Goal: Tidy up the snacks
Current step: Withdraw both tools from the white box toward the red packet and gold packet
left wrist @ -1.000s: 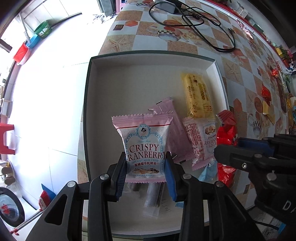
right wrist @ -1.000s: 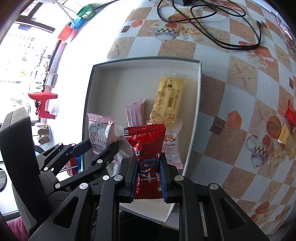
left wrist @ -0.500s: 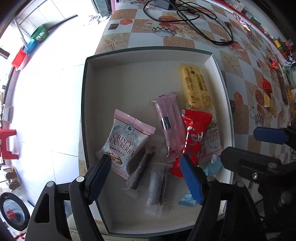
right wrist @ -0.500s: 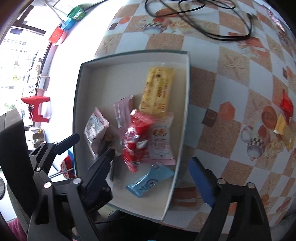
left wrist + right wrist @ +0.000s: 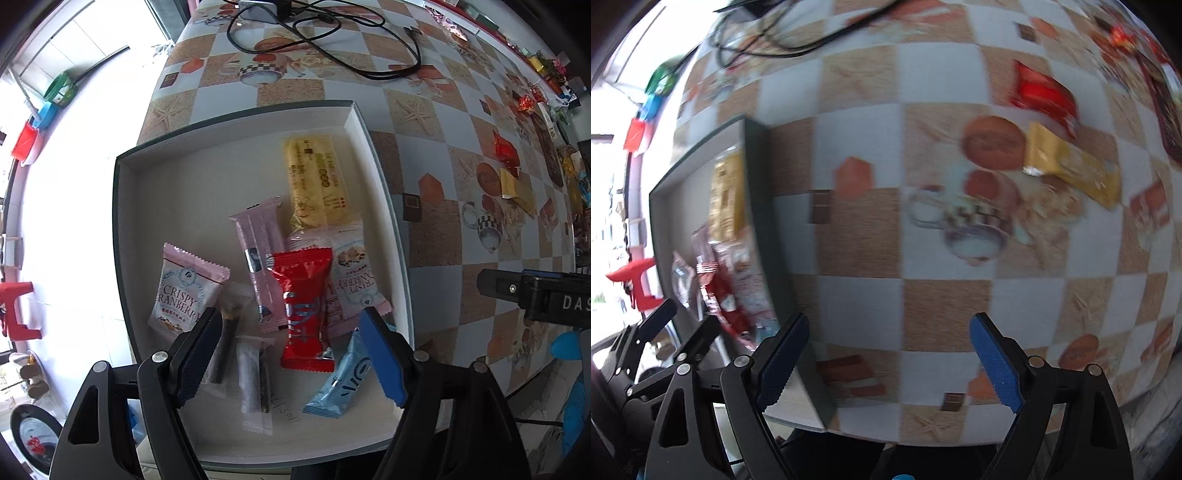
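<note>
Your right gripper [image 5: 888,363], jaws wide and empty, sits lower centre over bare tablecloth; the nearest loose snack, a gold bar [image 5: 1075,171], lies upper right, long axis slanting down-right, box [image 5: 755,206] at left, left gripper [image 5: 291,356] wide above it.

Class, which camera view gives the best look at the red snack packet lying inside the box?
The left wrist view: the red snack packet lies sharp and whole in the box, overlapping the pink packets. The right wrist view shows it only as a blurred red smear at the frame's left edge.
</note>
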